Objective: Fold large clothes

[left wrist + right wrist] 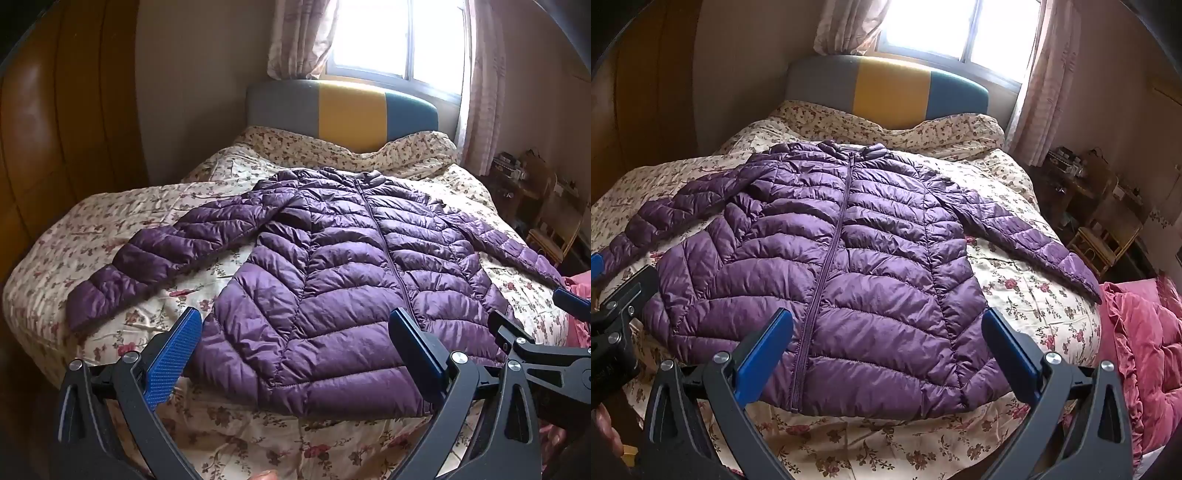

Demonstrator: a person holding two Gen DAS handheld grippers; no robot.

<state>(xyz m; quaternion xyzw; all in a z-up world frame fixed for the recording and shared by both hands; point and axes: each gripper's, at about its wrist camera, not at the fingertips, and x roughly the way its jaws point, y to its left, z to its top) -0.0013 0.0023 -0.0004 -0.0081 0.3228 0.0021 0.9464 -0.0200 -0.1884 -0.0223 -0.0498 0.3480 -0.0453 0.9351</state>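
Left sleeve (155, 254): lies out flat and angled down toward the left bed edge, cuff nearest the viewer; likely the first part to fold in, pinched at the cuff so the puffy fill does not slip.
Left gripper (295, 347): fingers spread wide, holding nothing, hovering over the near left of the hem; it should close on a thin edge, not a fat quilted panel.
Jacket (849, 258): purple, quilted, zipped shut, spread front-up on the floral quilt (1027, 306), collar toward the headboard (890, 88), hem toward the viewer.
Zip (831, 258): runs straight up the middle; a good centre line to bring each sleeve across to.
Right gripper (886, 347): fingers spread wide, holding nothing, above the near right of the hem.
Right sleeve (1027, 236): stretched toward the right bed edge, cuff close to the pink blanket (1145, 343); lift it clear before folding, so the blanket is not dragged along.
Judgement: folding not yet begun; press air out after each fold.
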